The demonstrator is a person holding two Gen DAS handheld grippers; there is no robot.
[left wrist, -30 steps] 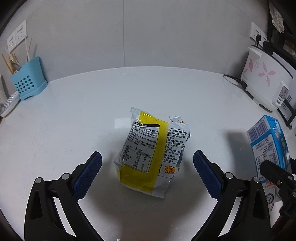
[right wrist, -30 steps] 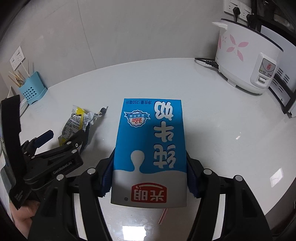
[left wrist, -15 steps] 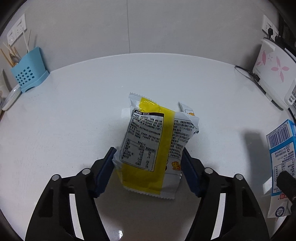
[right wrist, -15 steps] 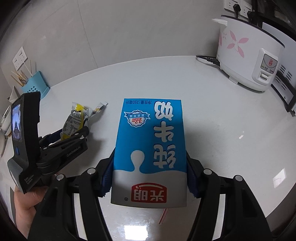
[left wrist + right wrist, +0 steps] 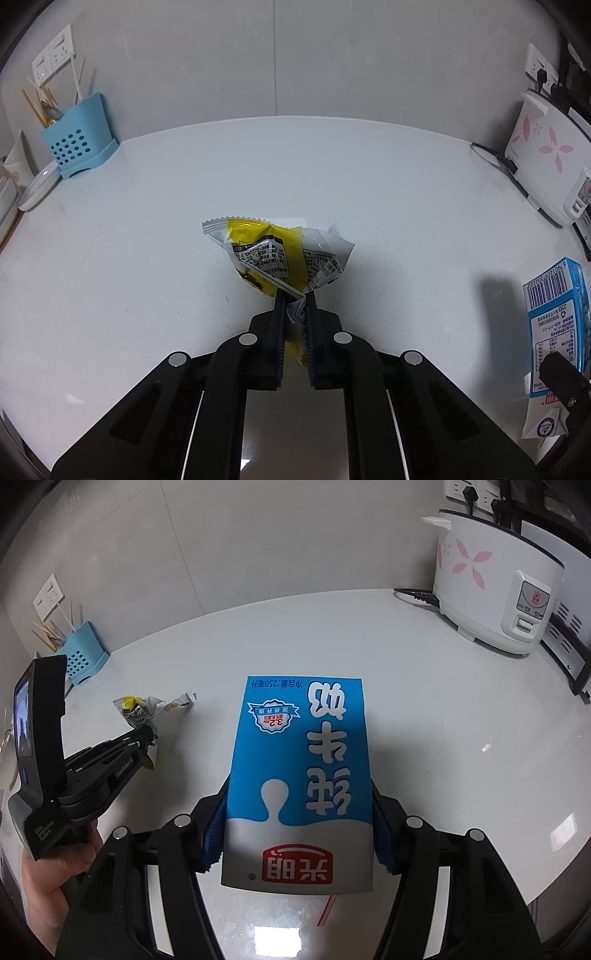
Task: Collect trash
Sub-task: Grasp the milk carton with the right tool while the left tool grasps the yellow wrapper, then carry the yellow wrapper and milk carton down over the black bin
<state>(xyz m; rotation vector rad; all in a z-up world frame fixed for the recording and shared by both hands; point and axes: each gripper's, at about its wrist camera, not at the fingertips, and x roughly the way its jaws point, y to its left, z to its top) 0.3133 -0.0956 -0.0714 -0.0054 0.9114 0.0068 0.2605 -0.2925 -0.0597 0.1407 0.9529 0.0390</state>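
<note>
A crumpled yellow and silver snack wrapper [image 5: 280, 258] is pinched at its near end by my left gripper [image 5: 295, 306], which is shut on it over the white counter [image 5: 147, 258]. The wrapper also shows in the right wrist view [image 5: 138, 710], held by the left gripper [image 5: 146, 738]. My right gripper [image 5: 299, 834] is shut on a blue and white milk carton [image 5: 301, 775], held above the counter with its print upside down. The carton shows at the right edge of the left wrist view [image 5: 557, 325].
A blue utensil holder [image 5: 77, 146] with chopsticks stands at the back left by the wall. A white rice cooker [image 5: 495, 590] with pink flowers and its cord stands at the back right. A small torn wrapper scrap [image 5: 183, 699] lies on the counter. A red straw [image 5: 327, 908] shows under the carton.
My left gripper has closed from wide open onto the snack wrapper, crumpling it, and lifted it. My right gripper has kept hold of the milk carton, hardly moving.
</note>
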